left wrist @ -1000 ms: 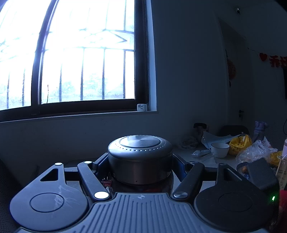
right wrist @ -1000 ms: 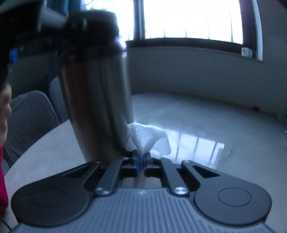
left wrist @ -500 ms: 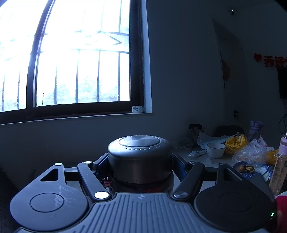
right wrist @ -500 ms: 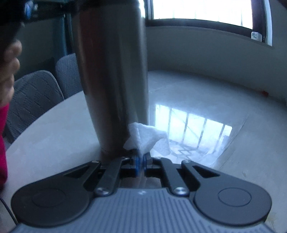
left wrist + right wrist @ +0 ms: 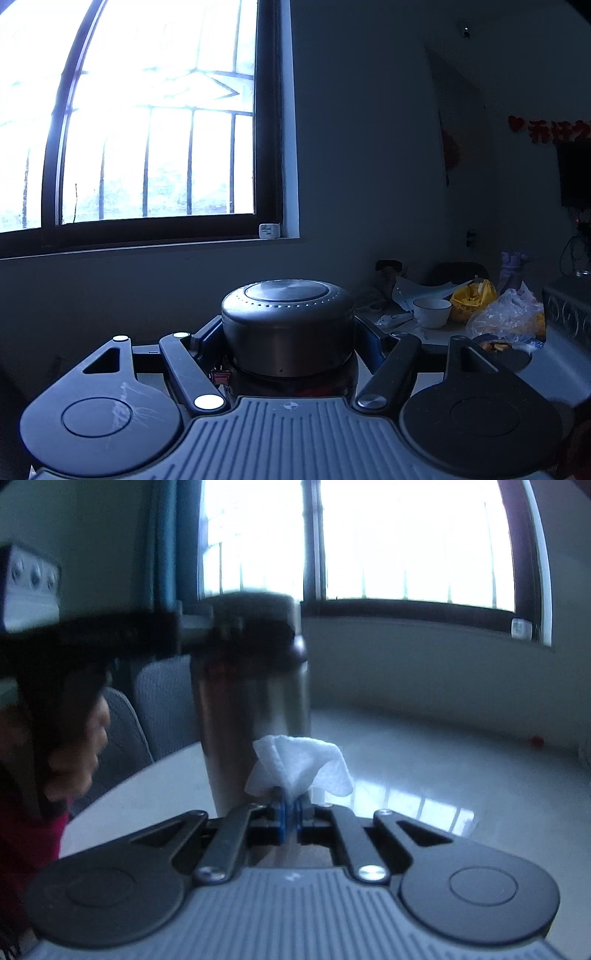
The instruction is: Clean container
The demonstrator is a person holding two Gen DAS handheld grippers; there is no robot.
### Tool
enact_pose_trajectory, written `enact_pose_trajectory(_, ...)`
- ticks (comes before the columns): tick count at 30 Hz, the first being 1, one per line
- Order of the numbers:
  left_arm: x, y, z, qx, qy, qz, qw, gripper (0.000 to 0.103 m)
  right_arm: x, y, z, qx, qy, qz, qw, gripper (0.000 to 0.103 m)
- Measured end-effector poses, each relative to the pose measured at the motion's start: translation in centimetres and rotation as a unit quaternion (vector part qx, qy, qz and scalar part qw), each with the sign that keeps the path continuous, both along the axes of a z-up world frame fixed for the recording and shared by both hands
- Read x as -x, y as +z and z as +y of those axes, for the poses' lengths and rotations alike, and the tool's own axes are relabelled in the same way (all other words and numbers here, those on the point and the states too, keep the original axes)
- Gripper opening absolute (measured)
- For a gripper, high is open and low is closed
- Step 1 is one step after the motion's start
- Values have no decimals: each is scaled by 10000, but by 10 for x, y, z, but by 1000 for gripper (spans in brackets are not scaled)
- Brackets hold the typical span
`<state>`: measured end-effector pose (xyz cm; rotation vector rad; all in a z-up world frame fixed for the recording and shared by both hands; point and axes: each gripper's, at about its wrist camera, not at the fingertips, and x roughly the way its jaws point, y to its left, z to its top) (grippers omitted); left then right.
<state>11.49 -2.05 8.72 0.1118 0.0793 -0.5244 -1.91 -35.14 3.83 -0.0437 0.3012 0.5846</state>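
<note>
Left gripper (image 5: 288, 332) clamps the flask (image 5: 255, 709); right gripper (image 5: 290, 806), beside it, pinches tissue (image 5: 299, 766).

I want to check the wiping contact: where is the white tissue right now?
In the right wrist view, the white tissue is pinched in the right gripper, low centre, just right of the steel flask.

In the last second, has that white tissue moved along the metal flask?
Yes. The tissue in the right tool sat near the flask's bottom, then rose toward its middle.
</note>
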Motion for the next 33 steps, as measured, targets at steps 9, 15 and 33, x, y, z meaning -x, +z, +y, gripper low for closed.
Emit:
enact_pose_trajectory(9,2,-1,0,-16,-29,-36,10000,73,-15,18,-19,-401,92,-320,9986,5)
enact_pose_trajectory(15,2,-1,1,4,-57,-41,10000,73,-27,2,-24,-574,213,-206,9979,5)
enact_pose_trajectory(33,3,-3,3,16,-112,-59,9999,73,-54,-49,-12,33,540,1044,9931,5)
